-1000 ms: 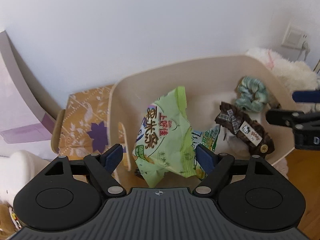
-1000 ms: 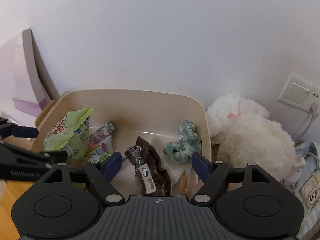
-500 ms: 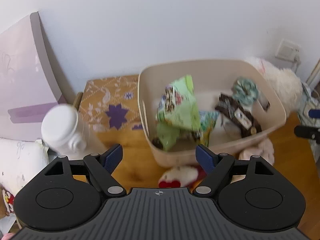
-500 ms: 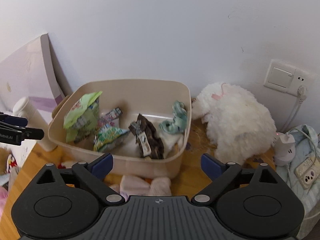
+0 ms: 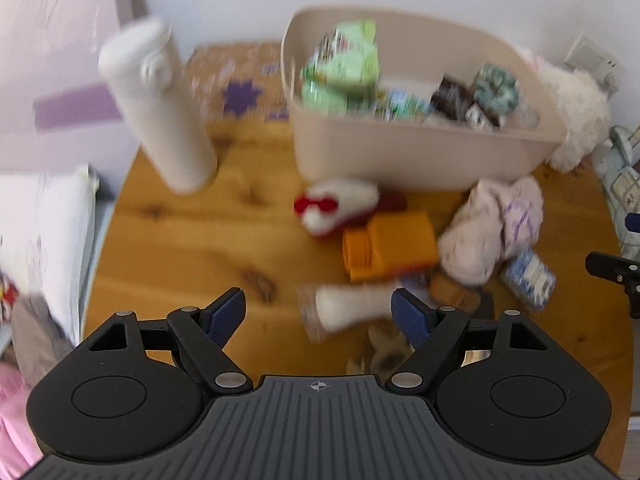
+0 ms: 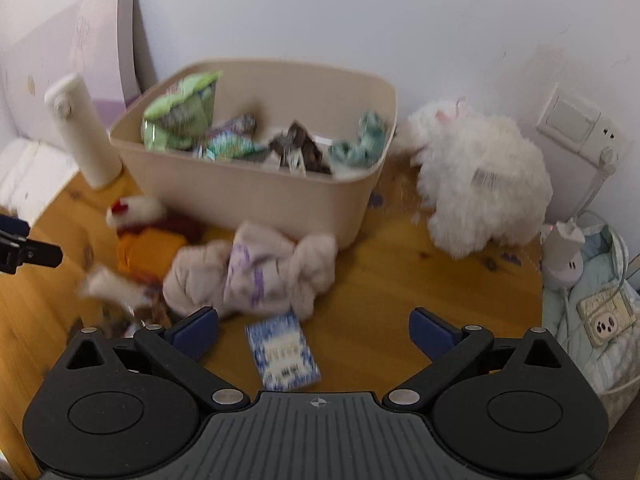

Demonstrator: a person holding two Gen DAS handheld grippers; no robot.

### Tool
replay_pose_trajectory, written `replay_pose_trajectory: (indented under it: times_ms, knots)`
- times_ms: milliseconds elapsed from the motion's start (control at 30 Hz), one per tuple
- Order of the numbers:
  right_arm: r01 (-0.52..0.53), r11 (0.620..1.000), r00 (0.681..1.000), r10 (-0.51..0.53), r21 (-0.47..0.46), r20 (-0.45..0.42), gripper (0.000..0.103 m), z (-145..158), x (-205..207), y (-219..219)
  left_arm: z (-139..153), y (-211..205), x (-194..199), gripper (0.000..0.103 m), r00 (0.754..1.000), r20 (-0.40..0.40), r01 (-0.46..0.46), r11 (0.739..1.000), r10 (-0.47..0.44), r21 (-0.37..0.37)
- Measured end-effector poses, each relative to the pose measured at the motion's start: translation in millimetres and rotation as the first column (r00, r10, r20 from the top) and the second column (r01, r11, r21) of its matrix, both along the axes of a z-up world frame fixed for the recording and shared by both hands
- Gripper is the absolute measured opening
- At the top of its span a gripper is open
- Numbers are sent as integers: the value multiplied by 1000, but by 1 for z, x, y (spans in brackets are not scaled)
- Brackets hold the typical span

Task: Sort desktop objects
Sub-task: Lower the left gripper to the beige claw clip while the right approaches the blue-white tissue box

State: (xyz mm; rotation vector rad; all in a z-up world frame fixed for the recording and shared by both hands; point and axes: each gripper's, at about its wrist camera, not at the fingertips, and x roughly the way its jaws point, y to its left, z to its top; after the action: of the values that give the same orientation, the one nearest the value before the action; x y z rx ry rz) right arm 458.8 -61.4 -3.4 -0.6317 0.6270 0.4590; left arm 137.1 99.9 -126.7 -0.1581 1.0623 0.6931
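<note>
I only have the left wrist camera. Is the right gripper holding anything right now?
Observer: No. The right gripper has its jaws opening with nothing pressed between them; a blue-and-white packet lies on the table just below.
Operator: What is off to the right of it?
Observer: A white adapter with a cable stands at the table's right edge.
Operator: Anything on the white plush toy?
Observer: A barcode label shows on its side.
</note>
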Motion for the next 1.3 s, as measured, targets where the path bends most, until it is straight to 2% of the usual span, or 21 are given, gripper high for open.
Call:
replay_pose_trajectory:
  times_ms: [200,433,600,1100,1200,1300]
  knots:
    - [10,998,1000,-11,-60,-19,103,-22,4,-2,-33,-3,-21,82,996,-45,-82,992,78,-97]
    - [14,994,999,-19,-109,-43,103,-45,16,-1,-50,-11,-26,82,993,-64,-108,982,99,-154]
    - [28,991,995,-39,-129,-87,103,-59,29,3,-62,-16,-18,82,992,-93,-94,982,79,-162]
    - [28,985,995,-44,-172,-93,103,-81,53,21,-91,-14,6,85,992,-112,-77,980,57,-186]
    - [34,985,994,-52,-168,-100,99,-84,55,23,-98,-7,7,85,990,-114,-110,974,89,-199]
    - [38,986,993,-55,-162,-100,95,-86,56,23,-98,-8,8,85,990,-117,-96,981,77,-168]
